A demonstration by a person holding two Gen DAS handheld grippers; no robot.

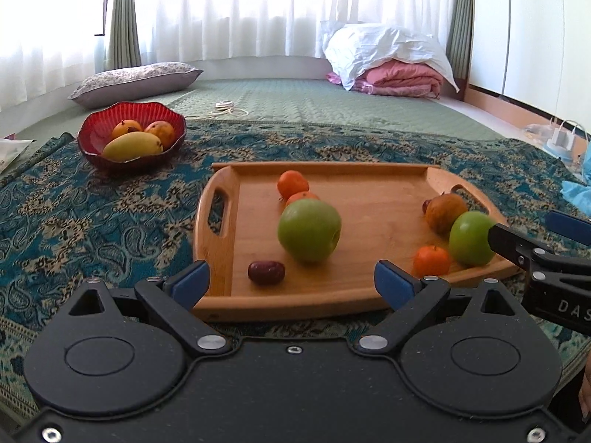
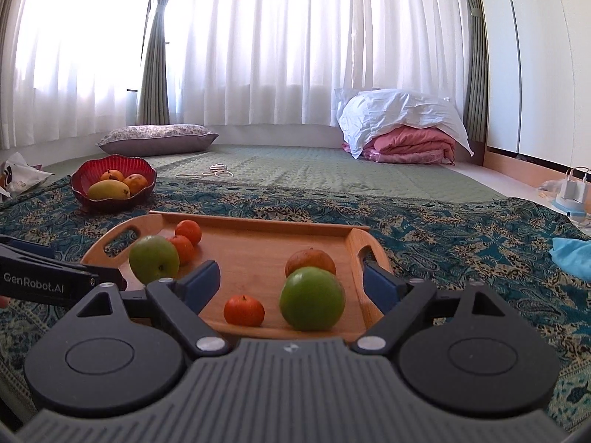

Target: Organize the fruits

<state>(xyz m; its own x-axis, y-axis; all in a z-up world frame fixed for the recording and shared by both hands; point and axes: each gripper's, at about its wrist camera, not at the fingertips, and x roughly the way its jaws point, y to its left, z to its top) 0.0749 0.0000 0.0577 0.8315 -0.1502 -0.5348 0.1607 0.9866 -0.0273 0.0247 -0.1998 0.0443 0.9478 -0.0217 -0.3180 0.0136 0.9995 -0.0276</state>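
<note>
Both grippers (image 1: 291, 280) (image 2: 291, 284) wide open, empty; wooden tray (image 1: 369, 288) on paisley cloth (image 1: 92, 221), curtains (image 1: 240, 7) behind.

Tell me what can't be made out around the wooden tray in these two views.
- Small dark red fruit, left wrist view: mostly hidden behind the brownish round fruit.
- Second small orange mandarin, left wrist view: half covered by the big green apple.
- Oval dark red fruit: absent from the right wrist view.

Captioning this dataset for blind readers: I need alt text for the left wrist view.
The open left gripper hovers at the near edge of a wooden tray holding two green apples, small oranges and a dark red fruit; a red bowl of mangoes sits behind.
</note>
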